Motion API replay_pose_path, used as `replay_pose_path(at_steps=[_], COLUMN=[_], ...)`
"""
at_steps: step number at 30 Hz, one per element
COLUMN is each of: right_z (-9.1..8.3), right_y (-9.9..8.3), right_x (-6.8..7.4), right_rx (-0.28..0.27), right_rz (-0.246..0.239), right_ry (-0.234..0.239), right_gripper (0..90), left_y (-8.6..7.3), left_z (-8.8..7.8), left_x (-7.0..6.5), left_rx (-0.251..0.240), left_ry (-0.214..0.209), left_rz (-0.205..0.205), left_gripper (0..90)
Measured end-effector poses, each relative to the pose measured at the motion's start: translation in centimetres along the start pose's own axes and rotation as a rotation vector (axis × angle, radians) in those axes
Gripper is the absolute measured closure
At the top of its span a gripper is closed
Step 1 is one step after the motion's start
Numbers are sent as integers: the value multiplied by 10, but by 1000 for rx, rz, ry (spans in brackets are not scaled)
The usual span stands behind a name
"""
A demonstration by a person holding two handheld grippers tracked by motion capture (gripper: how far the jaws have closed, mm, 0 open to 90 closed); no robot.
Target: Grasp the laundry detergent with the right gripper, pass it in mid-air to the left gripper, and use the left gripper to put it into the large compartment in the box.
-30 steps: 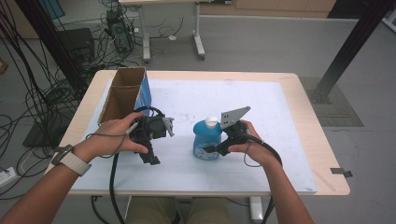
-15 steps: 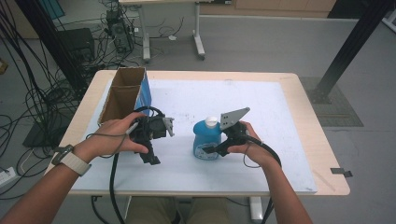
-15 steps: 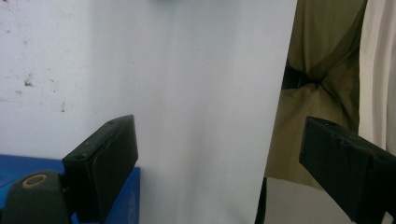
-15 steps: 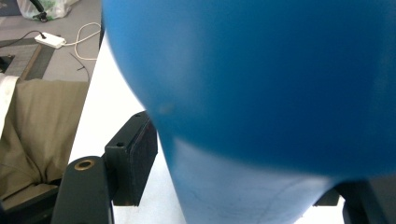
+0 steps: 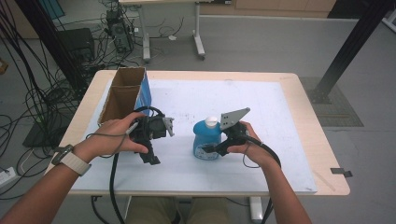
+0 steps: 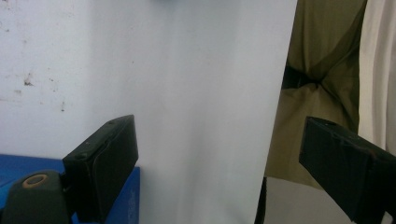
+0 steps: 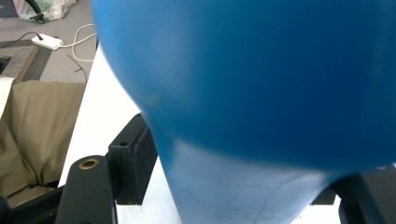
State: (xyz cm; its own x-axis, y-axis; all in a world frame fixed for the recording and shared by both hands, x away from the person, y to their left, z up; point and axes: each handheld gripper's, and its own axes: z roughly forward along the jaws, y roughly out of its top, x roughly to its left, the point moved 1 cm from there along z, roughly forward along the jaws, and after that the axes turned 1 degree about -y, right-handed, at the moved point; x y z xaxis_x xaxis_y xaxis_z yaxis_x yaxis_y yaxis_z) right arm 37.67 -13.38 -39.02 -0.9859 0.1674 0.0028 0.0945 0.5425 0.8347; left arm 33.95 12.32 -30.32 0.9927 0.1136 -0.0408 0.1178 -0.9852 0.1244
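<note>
high view: squat blue bottle (image 5: pixel 207 139), white cap (image 5: pixel 212 121)

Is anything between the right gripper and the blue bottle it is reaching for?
No. The blue bottle sits directly between the jaws of the right gripper, which have just been closing; the left pad is at its side.

The bottle (image 5: pixel 207 139) is set on the desk (image 5: pixel 303 116) between the jaws of the right hand-held gripper (image 5: pixel 211 149); the cardboard box (image 5: pixel 122 93) is placed behind the left hand-held gripper (image 5: pixel 153 158).
</note>
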Motion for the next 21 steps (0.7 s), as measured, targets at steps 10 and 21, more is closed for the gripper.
replay_pose_path(at_steps=[10,21], right_z=[2,3], right_y=[-1,-2], right_x=[0,-1], right_rx=[-2,-5], right_rz=[3,4], right_ry=[-5,-6], right_gripper=[330,337], left_y=[-1,-1], left_z=[2,2], left_x=[0,1], left_rx=[3,2], left_ry=[-5,-6], left_rz=[1,0], left_gripper=[121,121])
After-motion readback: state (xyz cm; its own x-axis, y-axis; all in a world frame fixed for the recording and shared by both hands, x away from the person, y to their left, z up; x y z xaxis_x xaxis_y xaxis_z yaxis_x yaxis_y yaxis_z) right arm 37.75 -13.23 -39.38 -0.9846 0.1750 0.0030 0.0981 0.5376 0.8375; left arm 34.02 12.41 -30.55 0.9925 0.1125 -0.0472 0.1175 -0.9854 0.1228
